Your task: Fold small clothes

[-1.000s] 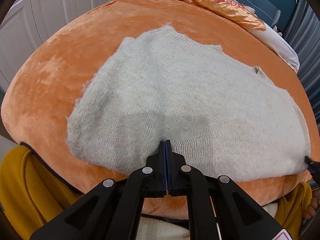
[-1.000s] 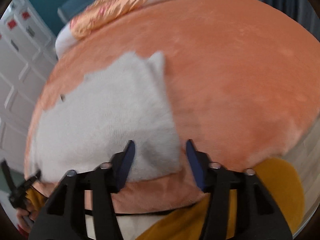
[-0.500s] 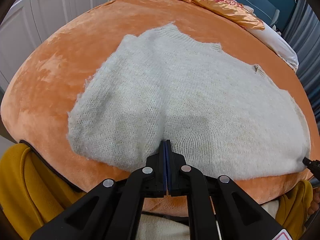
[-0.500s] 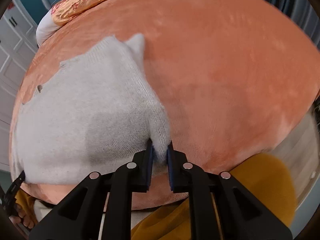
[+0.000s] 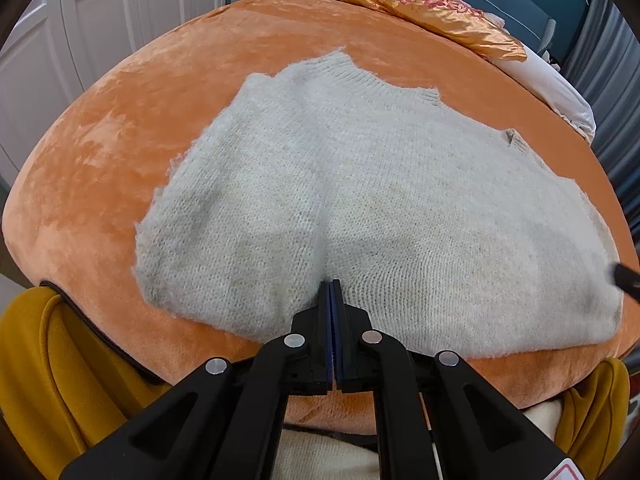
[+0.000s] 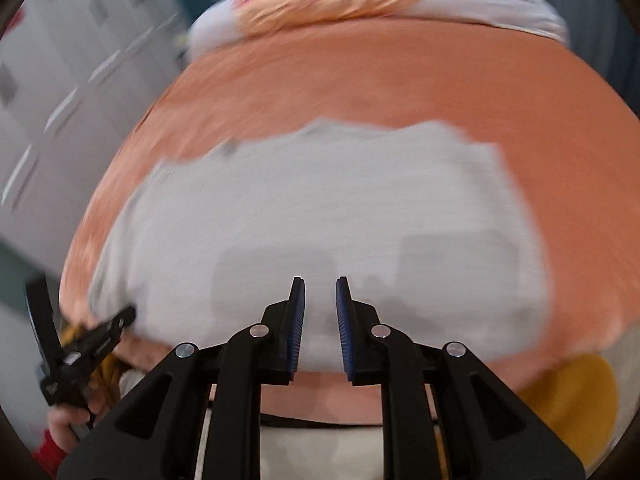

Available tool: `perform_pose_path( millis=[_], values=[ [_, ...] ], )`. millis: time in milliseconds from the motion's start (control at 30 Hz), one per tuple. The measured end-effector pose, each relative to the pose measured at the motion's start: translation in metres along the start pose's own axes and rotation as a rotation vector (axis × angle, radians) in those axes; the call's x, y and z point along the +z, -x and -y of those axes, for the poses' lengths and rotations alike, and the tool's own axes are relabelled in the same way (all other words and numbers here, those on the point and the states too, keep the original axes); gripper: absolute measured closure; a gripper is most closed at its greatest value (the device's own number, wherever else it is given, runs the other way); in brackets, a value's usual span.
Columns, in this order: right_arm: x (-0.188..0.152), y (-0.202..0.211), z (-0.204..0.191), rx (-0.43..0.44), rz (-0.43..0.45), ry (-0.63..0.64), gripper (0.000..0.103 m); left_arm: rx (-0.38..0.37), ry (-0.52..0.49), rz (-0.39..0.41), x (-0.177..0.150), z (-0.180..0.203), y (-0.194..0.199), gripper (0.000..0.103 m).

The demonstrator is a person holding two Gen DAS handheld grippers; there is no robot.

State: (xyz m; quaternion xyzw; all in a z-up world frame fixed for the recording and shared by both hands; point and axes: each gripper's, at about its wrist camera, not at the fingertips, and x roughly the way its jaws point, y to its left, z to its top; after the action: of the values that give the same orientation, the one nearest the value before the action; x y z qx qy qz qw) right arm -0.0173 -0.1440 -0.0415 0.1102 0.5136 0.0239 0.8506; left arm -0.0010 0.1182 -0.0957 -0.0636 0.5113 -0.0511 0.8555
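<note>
Sweater (image 5: 360, 208), pale grey knit, lies spread flat on the orange plush bed cover (image 5: 132, 128), reaching forward from both grippers toward the pillows. Its near hem runs along the cover's front edge, just ahead of and under the fingertips of each tool. Beyond the sweater, at the far end of the bed, a white pillow (image 5: 556, 80) carries a shiny orange flowered cushion (image 5: 432, 16) on top. White panelled wardrobe doors (image 5: 80, 28) stand off to the left gripper's left side. Mustard-yellow fabric (image 5: 60, 380) shows below the bed edge, nearest the cameras.

Left gripper (image 5: 331, 286) has its jaws pressed together at the sweater's near hem, around the middle of the garment; whether any knit is pinched between the pads cannot be told. Right gripper (image 6: 320, 284) hangs over the hem with a clear gap between its blue pads (image 6: 298, 328) and nothing between them; that view is motion-blurred.
</note>
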Motion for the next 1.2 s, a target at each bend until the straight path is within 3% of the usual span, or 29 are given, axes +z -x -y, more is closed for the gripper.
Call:
perform_pose_path(
  millis=[67,133,233,333,433,567,700,767,833,900,967,1067,1200],
  values=[
    [0.003,-0.042,-0.015,-0.029,-0.087,0.036,0.088,0.000,-0.003,0.001,0.000,0.000,0.000,0.095],
    [0.006,-0.062,-0.021,-0.070,-0.081,0.060,0.088,-0.002,-0.003,0.001,-0.001,0.000,0.000,0.096],
    [0.024,-0.064,-0.026,-0.092,-0.098,0.048,0.087,-0.010,0.001,0.002,-0.001,-0.001,0.000,0.096],
    [0.034,-0.045,-0.032,-0.029,-0.069,0.009,0.088,-0.024,0.013,0.000,-0.001,-0.003,0.000,0.096],
    [0.041,-0.042,-0.041,-0.027,-0.053,0.022,0.087,-0.039,0.026,-0.001,-0.001,-0.005,0.000,0.096],
    [0.049,-0.084,-0.042,-0.054,-0.145,0.004,0.087,-0.053,0.037,-0.002,-0.002,-0.007,0.001,0.096],
    [0.056,-0.100,-0.038,-0.050,-0.158,-0.025,0.088,-0.134,0.081,0.020,0.000,-0.015,0.015,0.096],
    [0.061,-0.104,-0.042,-0.064,-0.184,-0.012,0.088,-0.163,0.114,0.066,0.003,-0.022,0.036,0.088],
    [0.063,-0.106,-0.046,-0.075,-0.192,0.016,0.088,-0.128,0.128,0.118,0.010,-0.030,0.056,0.065],
    [0.063,-0.109,-0.048,-0.081,-0.190,0.032,0.088,-0.086,0.167,0.167,0.022,-0.045,0.072,0.036],
    [0.061,-0.106,-0.046,-0.078,-0.187,0.025,0.088,-0.058,0.207,0.167,0.033,-0.061,0.070,0.034],
    [0.061,-0.108,-0.047,-0.074,-0.184,0.017,0.088,-0.042,0.279,0.063,0.046,-0.085,0.043,0.034],
    [0.060,-0.108,-0.045,-0.062,-0.180,0.019,0.088,-0.106,0.354,-0.065,0.048,-0.095,0.006,0.034]
  ],
)
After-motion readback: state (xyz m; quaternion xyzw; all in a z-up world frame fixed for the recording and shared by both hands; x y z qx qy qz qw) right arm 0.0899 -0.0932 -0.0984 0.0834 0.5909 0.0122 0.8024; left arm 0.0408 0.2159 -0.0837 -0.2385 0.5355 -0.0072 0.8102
